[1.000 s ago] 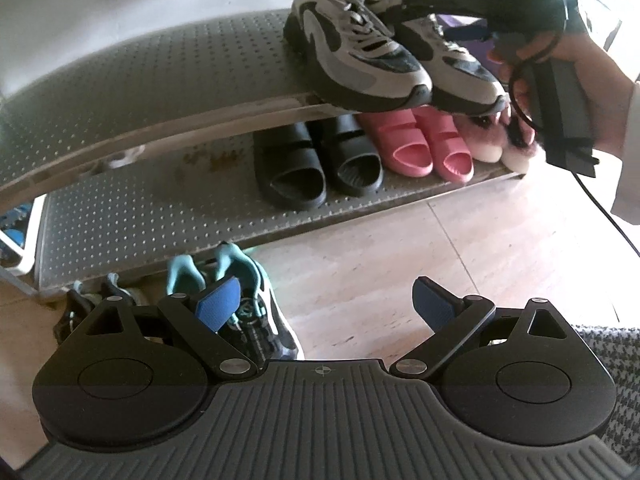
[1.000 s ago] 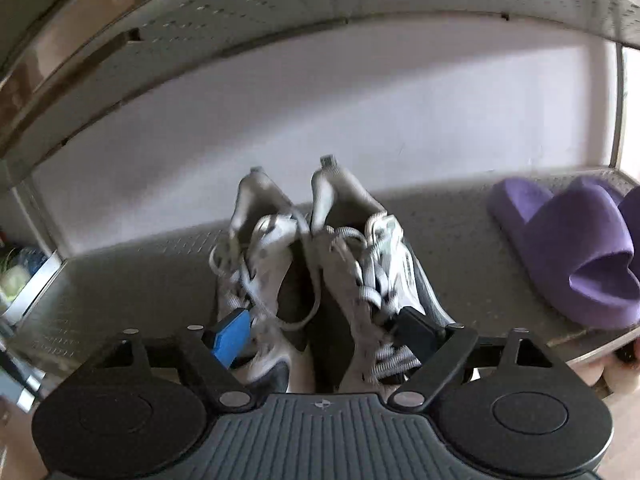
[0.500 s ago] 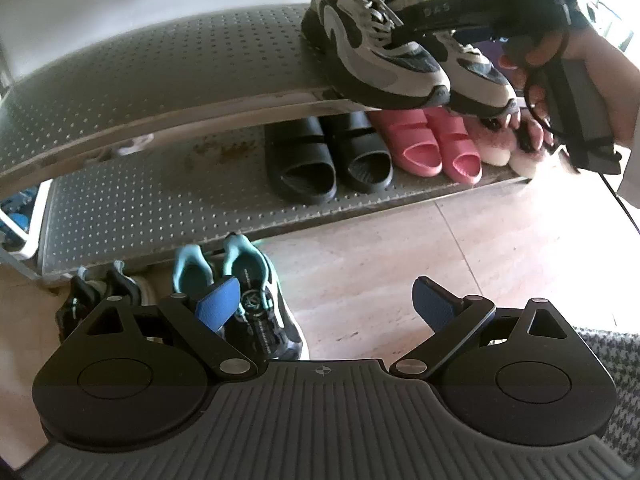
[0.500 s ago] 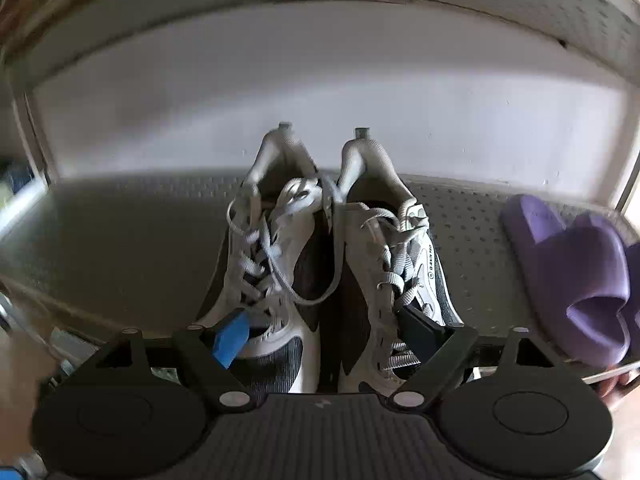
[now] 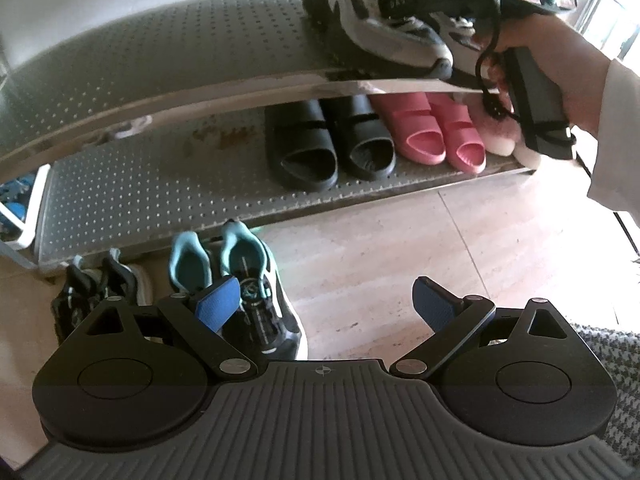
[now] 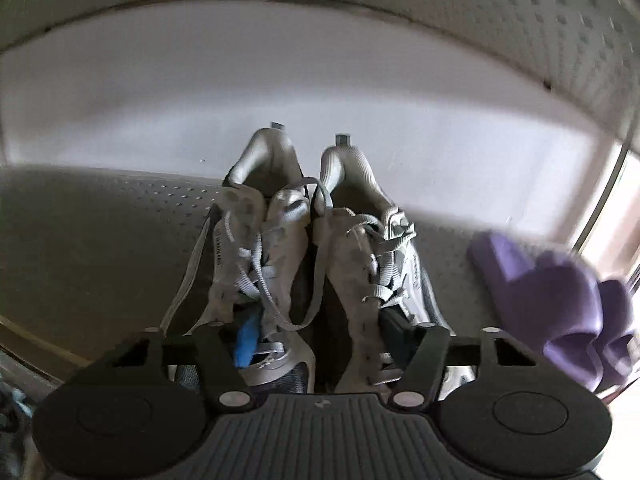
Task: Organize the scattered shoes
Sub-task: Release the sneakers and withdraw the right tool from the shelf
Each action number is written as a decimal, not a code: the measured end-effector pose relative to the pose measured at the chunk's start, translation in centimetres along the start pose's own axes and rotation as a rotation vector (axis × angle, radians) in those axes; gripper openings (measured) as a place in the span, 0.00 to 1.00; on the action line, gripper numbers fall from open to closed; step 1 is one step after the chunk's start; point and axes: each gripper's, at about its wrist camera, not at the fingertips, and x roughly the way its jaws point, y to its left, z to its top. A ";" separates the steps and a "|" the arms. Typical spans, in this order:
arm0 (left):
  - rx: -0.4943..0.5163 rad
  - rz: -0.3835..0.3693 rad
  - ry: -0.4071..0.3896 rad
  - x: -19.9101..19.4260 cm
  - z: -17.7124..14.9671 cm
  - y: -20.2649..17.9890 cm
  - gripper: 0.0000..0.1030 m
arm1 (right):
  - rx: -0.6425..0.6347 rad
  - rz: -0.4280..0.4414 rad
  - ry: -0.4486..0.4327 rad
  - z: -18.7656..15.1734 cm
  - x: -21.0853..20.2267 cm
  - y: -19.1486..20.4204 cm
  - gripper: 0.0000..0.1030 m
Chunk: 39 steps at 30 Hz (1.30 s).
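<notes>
A pair of grey lace-up sneakers (image 6: pixel 280 248) (image 5: pixel 380 36) stands on the upper perforated metal shelf (image 5: pixel 160 60), toes at its front edge. My right gripper (image 6: pixel 320 338) reaches over the toes. Its jaws are closing, with the inner halves of both shoes between them and each pad pressed into one shoe's laced upper. A person's hand (image 5: pixel 560 60) holds that gripper. My left gripper (image 5: pixel 324 300) hangs open over the floor with nothing between its fingers. Black sneakers with teal lining (image 5: pixel 256 268) lie under its left finger.
On the lower shelf (image 5: pixel 120 200) stand black slides (image 5: pixel 332 148), pink slides (image 5: pixel 436 136) and fluffy slippers (image 5: pixel 500 136). Purple slides (image 6: pixel 548 304) sit right of the grey pair. Dark sneakers (image 5: pixel 100 284) lie on the tiled floor (image 5: pixel 400 248) at the left.
My right gripper's fingers have drawn closer together onto the grey sneakers, and it has rolled and shifted over them. The left gripper has hardly moved.
</notes>
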 end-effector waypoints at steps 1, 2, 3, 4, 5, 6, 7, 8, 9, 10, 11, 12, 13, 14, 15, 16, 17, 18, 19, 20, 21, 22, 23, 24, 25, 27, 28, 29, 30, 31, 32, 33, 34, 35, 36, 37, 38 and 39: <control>0.006 0.002 0.003 0.2 -0.1 -0.2 0.94 | -0.007 -0.018 -0.012 0.0 0.0 -0.1 0.51; 0.011 0.005 0.008 0.4 -0.1 -0.3 0.94 | -0.012 -0.042 -0.026 0.0 -0.1 -0.2 0.49; 0.015 0.008 0.012 0.6 -0.2 -0.4 0.94 | -0.007 -0.074 -0.042 0.0 -0.1 -0.7 0.46; 0.017 0.010 0.016 0.7 -0.2 -0.4 0.94 | 0.007 -0.083 -0.042 0.0 0.1 -1.3 0.46; 0.017 0.012 0.024 1.0 -0.3 -0.5 0.94 | 0.016 -0.088 -0.043 0.0 0.2 -1.9 0.46; 0.017 0.013 0.032 1.2 -0.4 -0.6 0.94 | 0.016 -0.098 -0.047 -0.1 0.3 -2.7 0.46; 0.018 0.013 0.035 1.4 -0.4 -0.6 0.94 | 0.012 -0.108 -0.051 -0.2 0.4 -3.2 0.45; 0.021 0.013 0.039 1.5 -0.4 -0.7 0.94 | -0.002 -0.123 -0.058 -0.2 0.6 -3.3 0.45; 0.026 0.014 0.045 1.8 -0.5 -0.8 0.94 | -0.017 -0.144 -0.064 -0.2 0.7 -3.5 0.44; 0.029 0.016 0.049 2.0 -0.5 -0.9 0.94 | -0.042 -0.174 -0.074 -0.2 0.8 -3.6 0.42; 0.032 0.018 0.053 2.1 -0.5 -1.0 0.94 | -0.097 -0.220 -0.100 -0.4 0.7 -3.3 0.39; 0.033 0.018 0.055 2.2 -0.5 -1.1 0.94 | -0.146 -0.258 -0.120 -0.5 0.9 -3.0 0.27; 0.033 0.018 0.056 2.3 -0.5 -1.1 0.94 | -0.185 -0.279 -0.132 -0.6 1.4 -2.5 0.15; 0.034 0.017 0.057 2.3 -0.5 -1.2 0.94 | -0.216 -0.297 -0.139 -0.7 1.9 -2.2 0.10; 0.036 0.016 0.059 2.4 -0.5 -1.3 0.94 | -0.230 -0.309 -0.137 -1.0 2.2 -2.3 0.10; 0.040 0.016 0.060 2.5 -0.6 -1.3 0.94 | -0.243 -0.320 -0.136 -1.2 2.5 -2.5 0.10; 0.044 0.017 0.062 2.5 -0.6 -1.4 0.94 | -0.259 -0.326 -0.129 -1.4 2.8 -2.6 0.11; 0.049 0.018 0.064 2.6 -0.6 -1.5 0.94 | -0.268 -0.314 -0.115 -1.6 3.1 -2.7 0.12; 0.053 0.019 0.067 2.6 -0.6 -1.5 0.94 | -0.260 -0.283 -0.104 -1.7 3.3 -3.0 0.13; 0.054 0.022 0.069 2.7 -0.6 -1.6 0.94 | -0.247 -0.254 -0.096 -1.8 3.4 -3.2 0.13; 0.053 0.023 0.069 2.7 -0.6 -1.6 0.94 | -0.223 -0.228 -0.093 -1.7 2.9 -3.3 0.18; 0.049 0.022 0.067 2.6 -0.5 -1.5 0.94 | -0.192 -0.198 -0.089 -1.5 2.3 -3.5 0.20; 0.044 0.019 0.064 2.5 -0.5 -1.5 0.94 | -0.160 -0.174 -0.083 -1.3 1.9 -4.0 0.25; 0.041 0.014 0.061 2.4 -0.4 -1.5 0.94 | -0.123 -0.157 -0.079 -1.1 1.6 -4.7 0.41; 0.040 0.010 0.058 2.2 -0.4 -1.6 0.94 | -0.051 -0.121 -0.073 -0.5 0.5 -5.7 0.51; 0.048 -0.002 0.048 1.8 -0.3 -1.8 0.94 | 0.066 -0.075 -0.082 0.3 -1.1 -7.9 0.52; 0.052 -0.004 0.043 1.7 -0.3 -1.9 0.94 | 0.120 -0.058 -0.085 0.6 -1.9 -8.8 0.53; 0.052 -0.006 0.041 1.6 -0.3 -1.9 0.94 | 0.173 -0.037 -0.086 0.7 -2.7 -9.7 0.53; 0.051 -0.008 0.038 1.4 -0.2 -1.9 0.94 | 0.260 0.002 -0.083 0.7 -3.6 -10.9 0.53; 0.050 -0.011 0.035 1.3 -0.1 -2.0 0.94 | 0.321 0.034 -0.073 0.5 -4.2 -11.9 0.53; 0.048 -0.014 0.032 1.2 -0.1 -2.0 0.94 | 0.348 0.042 -0.064 0.2 -4.5 -12.7 0.53; 0.047 -0.016 0.030 1.1 0.0 -2.0 0.94 | 0.391 0.037 -0.046 -0.4 -5.3 -13.7 0.53; 0.047 -0.020 0.028 0.9 0.1 -2.1 0.94 | 0.419 0.009 -0.032 -1.0 -6.0 -14.4 0.53; 0.047 -0.024 0.028 0.8 0.1 -2.2 0.94 | 0.443 -0.013 -0.017 -1.5 -6.4 -15.0 0.53; 0.050 -0.029 0.027 0.7 0.1 -2.4 0.94 | 0.478 -0.033 0.004 -2.1 -6.8 -15.8 0.45; 0.056 -0.032 0.025 0.6 0.1 -2.6 0.94 | 0.524 -0.044 0.028 -2.8 -7.0 -16.6 0.23; 0.065 -0.035 0.023 0.4 0.0 -2.8 0.94 | 0.557 -0.051 0.043 -3.4 -6.9 -17.2 0.14; 0.073 -0.037 0.022 0.4 0.0 -2.9 0.94 | 0.606 -0.068 0.068 -4.2 -6.9 -17.9 0.09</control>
